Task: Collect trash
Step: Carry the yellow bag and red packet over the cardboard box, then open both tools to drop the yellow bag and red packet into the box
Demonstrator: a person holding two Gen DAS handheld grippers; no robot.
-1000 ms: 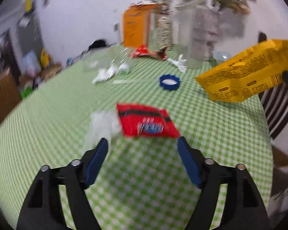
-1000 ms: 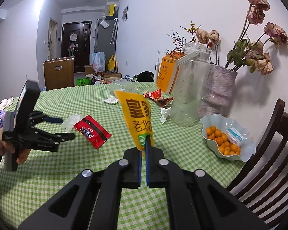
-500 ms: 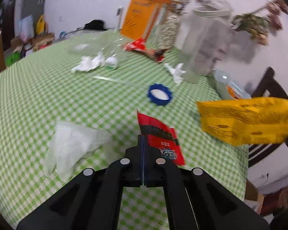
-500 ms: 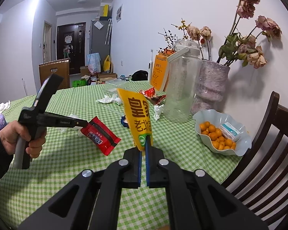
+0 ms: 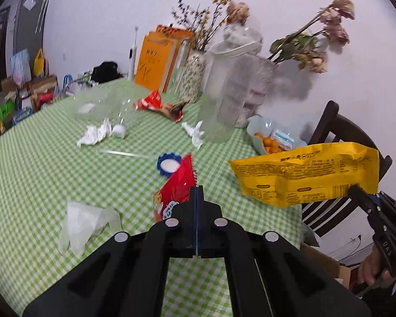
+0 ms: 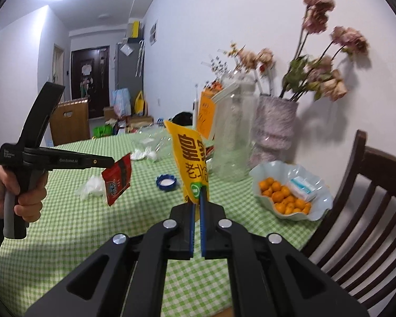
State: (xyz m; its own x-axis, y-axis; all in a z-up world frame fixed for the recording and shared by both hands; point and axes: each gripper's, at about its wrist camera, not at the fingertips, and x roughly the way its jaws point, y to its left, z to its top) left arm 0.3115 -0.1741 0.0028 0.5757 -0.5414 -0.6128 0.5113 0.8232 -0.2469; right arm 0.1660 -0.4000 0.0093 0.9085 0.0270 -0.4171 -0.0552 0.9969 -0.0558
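Green-checked cloth covers the desk (image 5: pixel 52 163), which stands against a white wall with a dark wooden chair (image 6: pixel 369 185) at its far side. My left gripper (image 5: pixel 196 192) is pressed together on a red snack wrapper (image 5: pixel 175 187), which hangs clear of the cloth; from my right wrist camera the same wrapper (image 6: pixel 118 179) dangles from the gripper tip, with my left hand (image 6: pixel 15 192) around the grip. My right gripper (image 6: pixel 197 198) is pinching the bottom edge of a yellow snack bag (image 6: pixel 191 158), which stands up from the jaws above the desk. From the left camera that bag (image 5: pixel 306 174) floats sideways over the desk edge, with my right hand (image 5: pixel 369 266) below it.

More trash lies on the desk: a clear plastic glove (image 5: pixel 84 222) just beside the red wrapper, a blue bottle cap (image 5: pixel 168 164) beyond it, crumpled white tissue (image 5: pixel 95 134), a second scrap of tissue (image 5: pixel 195 133) near a clear plastic jug (image 5: pixel 229 89), and another red wrapper (image 5: pixel 158 104) farther back. A pale blue bowl (image 6: pixel 320 200) holds small oranges near the chair. Behind the jug stand a vase of dried flowers (image 6: pixel 274 129) and an orange box (image 5: pixel 155 58).
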